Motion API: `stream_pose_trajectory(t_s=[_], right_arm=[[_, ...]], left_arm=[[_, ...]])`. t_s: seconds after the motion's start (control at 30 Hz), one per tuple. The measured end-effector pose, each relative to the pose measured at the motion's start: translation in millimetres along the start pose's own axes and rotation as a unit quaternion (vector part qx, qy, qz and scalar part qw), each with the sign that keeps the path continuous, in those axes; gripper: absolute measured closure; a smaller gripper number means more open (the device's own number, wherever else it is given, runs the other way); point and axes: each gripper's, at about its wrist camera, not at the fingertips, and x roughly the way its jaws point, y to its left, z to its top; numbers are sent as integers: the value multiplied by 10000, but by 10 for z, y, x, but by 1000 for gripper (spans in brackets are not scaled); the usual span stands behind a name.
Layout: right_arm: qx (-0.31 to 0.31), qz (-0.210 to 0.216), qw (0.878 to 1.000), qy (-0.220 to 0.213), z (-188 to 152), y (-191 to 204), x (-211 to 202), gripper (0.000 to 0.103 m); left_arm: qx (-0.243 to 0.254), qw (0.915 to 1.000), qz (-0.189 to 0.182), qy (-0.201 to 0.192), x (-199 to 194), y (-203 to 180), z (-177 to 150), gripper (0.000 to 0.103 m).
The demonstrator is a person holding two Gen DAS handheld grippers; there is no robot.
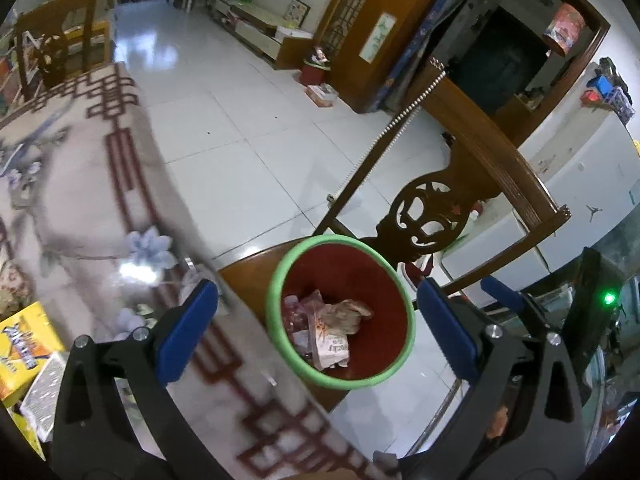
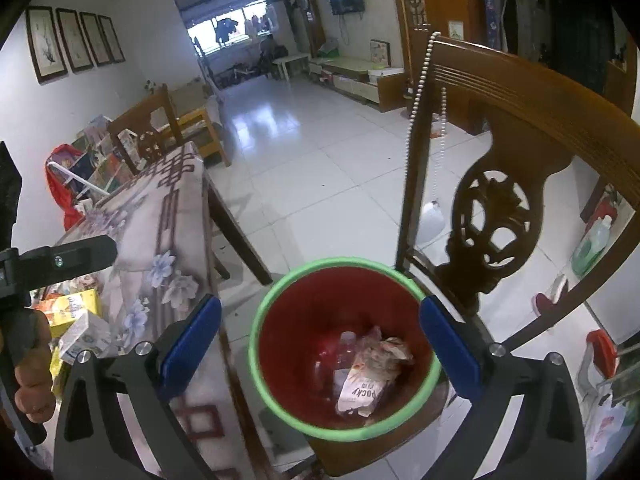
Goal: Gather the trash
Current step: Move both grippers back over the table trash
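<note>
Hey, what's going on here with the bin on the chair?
A person is collecting trash with a handheld gripper in each hand. Both the left gripper and the right gripper hover open and empty over a red bin with a green rim that stands on a wooden chair beside the table. Inside the bin lie a Pocky box, crumpled wrappers and a plastic bottle. More boxes sit on the table.

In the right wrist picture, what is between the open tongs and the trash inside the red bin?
Nothing: the right tongs stand open and empty over the red bin, and the right wrist view shows its trash unobstructed at the bottom.
</note>
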Motion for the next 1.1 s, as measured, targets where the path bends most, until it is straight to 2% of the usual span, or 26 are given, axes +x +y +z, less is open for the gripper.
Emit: stream_pose_trajectory(t_s=[0.3, 0.47, 0.63, 0.83, 1.1], right_arm=[[-212, 136, 9996, -92, -105, 348, -100, 7], [-334, 233, 9990, -155, -182, 632, -180, 7], [-596, 516, 9966, -226, -253, 1060, -252, 7], [-879, 929, 9917, -148, -366, 1568, -270, 7], [-1364, 1181, 9836, -35, -474, 2161, -261, 7]], left_arm=[[128, 9990, 301, -295, -536, 142, -203, 5], [225, 9967, 642, -453, -924, 360, -473, 5], [47, 9957, 705, -600, -1336, 680, -743, 5], [-229, 9917, 1004, -771, -1863, 1103, -1107, 5], [-598, 9812, 1542, -999, -2310, 1667, -1552, 5]])
